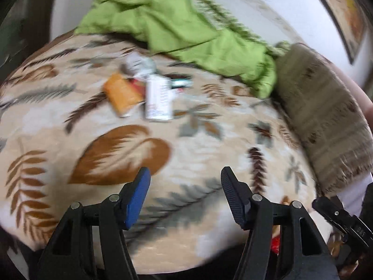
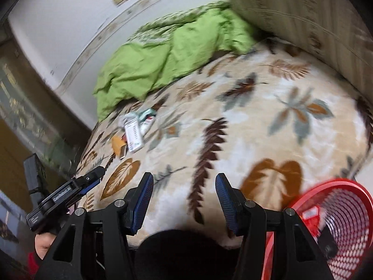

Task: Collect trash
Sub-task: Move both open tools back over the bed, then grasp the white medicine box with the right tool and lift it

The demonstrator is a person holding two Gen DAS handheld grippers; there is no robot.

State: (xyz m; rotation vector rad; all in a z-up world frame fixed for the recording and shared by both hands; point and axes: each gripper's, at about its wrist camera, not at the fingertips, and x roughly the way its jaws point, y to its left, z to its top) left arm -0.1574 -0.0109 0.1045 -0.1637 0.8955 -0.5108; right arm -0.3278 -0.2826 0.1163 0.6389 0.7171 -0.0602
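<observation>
- Left gripper (image 1: 185, 182): jaws stand apart, moderately wide, nothing between the pads; only the leaf-print bedspread (image 1: 198, 144) shows in the gap. Touching nothing.
- Right gripper (image 2: 184, 189): jaws apart, about the same gap, empty. Bedspread behind the gap; a dark rounded shape (image 2: 179, 254) sits low between the fingers, can't tell what it is.
- Trash pile (image 1: 144, 91) lies on the bed, well ahead of the left gripper, near the far edge: orange packet (image 1: 122, 93), white box w/ print (image 1: 158, 98), crumpled wrappers behind them (image 1: 139, 66). Blurred, details unreadable.
- Same pile in right wrist view, ahead and to the left of the jaws: white box (image 2: 133, 135), orange packet (image 2: 118, 144).
- Red mesh basket (image 2: 338, 221) just right of the right gripper, at the bed edge; a red-and-white wrapper (image 2: 311, 217) inside it.
- Green blanket (image 1: 177, 28) bunched beyond the pile, against the wall.
- Tan pillow (image 1: 326, 116) at the right side of the bed.
- Nothing lies on the bedspread between either gripper and the pile.
- Left gripper also visible from the right wrist cam, lower left, w/ the person's hand (image 2: 43, 245) under it.
</observation>
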